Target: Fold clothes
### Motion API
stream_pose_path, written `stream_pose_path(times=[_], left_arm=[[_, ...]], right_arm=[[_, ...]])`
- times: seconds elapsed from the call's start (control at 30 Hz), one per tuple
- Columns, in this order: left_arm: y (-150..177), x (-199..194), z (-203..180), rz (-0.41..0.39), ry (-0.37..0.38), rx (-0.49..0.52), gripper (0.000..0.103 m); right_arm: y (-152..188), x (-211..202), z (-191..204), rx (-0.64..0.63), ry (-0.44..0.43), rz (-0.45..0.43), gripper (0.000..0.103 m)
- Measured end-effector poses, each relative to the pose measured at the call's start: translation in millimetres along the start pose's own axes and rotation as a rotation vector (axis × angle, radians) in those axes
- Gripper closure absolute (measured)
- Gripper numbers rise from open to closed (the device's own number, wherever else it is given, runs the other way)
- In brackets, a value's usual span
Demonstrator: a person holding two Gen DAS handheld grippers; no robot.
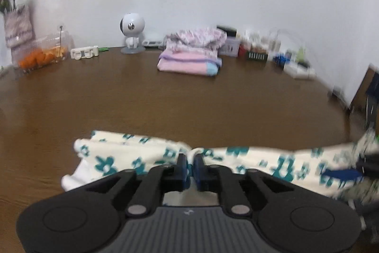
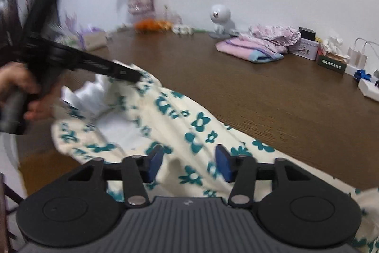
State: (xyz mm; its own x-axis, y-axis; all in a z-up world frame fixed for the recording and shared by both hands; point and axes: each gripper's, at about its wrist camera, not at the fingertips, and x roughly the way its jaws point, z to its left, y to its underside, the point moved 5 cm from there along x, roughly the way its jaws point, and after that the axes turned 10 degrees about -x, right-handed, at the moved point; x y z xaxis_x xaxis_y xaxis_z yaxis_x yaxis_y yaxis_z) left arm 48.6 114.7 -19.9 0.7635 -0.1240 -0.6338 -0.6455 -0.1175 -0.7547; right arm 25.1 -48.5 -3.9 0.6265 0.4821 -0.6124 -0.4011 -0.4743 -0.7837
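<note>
Left gripper (image 1: 191,168): pitched down, fingers pinching the floral garment (image 1: 248,158).
Right gripper (image 2: 189,164): fingers apart, over cloth, gripping nothing.
Garment: on tabletop (image 1: 165,96), six o'clock edge.
Hand (image 2: 14,84): nine o'clock, around left handle.

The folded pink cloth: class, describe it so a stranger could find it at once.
Look along the far edge of the brown table, by the white wall. Right of the round-headed white figurine lies the folded pink cloth, under a crumpled floral one; only it has a light-blue corner.
</note>
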Motion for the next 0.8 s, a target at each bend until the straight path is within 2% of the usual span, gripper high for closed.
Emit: stream_pose_path(times=[0.03,0.07,0.1,0.13,0.17,0.23,0.27,0.33,0.4,0.43,0.47,0.53,0.6,0.63,0.7,0.8], left_arm=[[1.7,-5.6,1.1,0.011,-0.017,0.012,0.08],[4.1,-15.0,4.7,0.014,-0.012,0.003,0.071],[6.4,-25.1,8.5,0.015,-0.003,-0.009,0.067],[8.6,-38.5,13.4,0.004,0.028,-0.027,0.058],[12.4,-52.9,17.3,-0.005,0.067,-0.031,0.045],[22.8,-74.1,21.6,-0.013,0.127,-0.013,0.035],[28.2,-83.7,23.4,-0.015,0.154,-0.004,0.035],[40.7,-87.7,22.1,0.011,0.182,0.018,0.035],[52.5,-86.8,18.5,0.034,0.201,0.045,0.035],[57.0,-86.0,16.6,0.036,0.202,0.056,0.035],[61.5,-85.3,14.8,0.039,0.203,0.066,0.035],[69.0,-83.0,12.6,0.039,0.207,0.073,0.032],[72.2,-79.5,11.9,0.032,0.202,0.074,0.029],[72.7,-77.5,11.7,0.028,0.196,0.076,0.029],[72.4,-73.0,10.9,0.023,0.188,0.08,0.029],[73.7,-68.2,11.3,0.02,0.203,0.109,0.028]], right_arm=[[0.6,5.3,0.8,0.0,0.008,0.021,0.074],[1.3,10.5,1.5,-0.001,0.016,0.042,0.075],[1.9,4.3,1.5,-0.004,0.005,0.025,0.074],[2.6,-3.2,1.3,-0.008,-0.008,0.005,0.073],[3.2,-10.6,1.2,-0.011,-0.021,-0.015,0.065],[3.5,-34.0,2.0,-0.013,-0.086,-0.09,0.048],[3.8,-42.6,2.8,-0.011,-0.129,-0.114,0.048],[2.8,-40.5,9.5,-0.017,-0.23,-0.107,0.051],[3.7,-31.2,23.5,-0.037,-0.31,-0.084,0.063],[5.2,-25.6,30.2,-0.054,-0.318,-0.065,0.073],[6.9,-20.1,36.7,-0.071,-0.323,-0.045,0.076],[8.3,-16.0,38.9,-0.077,-0.262,-0.04,0.077],[9.6,-12.4,40.6,-0.083,-0.196,-0.037,0.085],[7.9,-13.9,36.4,-0.046,-0.164,-0.055,0.09],[4.2,-18.9,27.5,0.027,-0.112,-0.1,0.09],[6.2,-14.6,27.3,0.025,-0.098,-0.098,0.085]])
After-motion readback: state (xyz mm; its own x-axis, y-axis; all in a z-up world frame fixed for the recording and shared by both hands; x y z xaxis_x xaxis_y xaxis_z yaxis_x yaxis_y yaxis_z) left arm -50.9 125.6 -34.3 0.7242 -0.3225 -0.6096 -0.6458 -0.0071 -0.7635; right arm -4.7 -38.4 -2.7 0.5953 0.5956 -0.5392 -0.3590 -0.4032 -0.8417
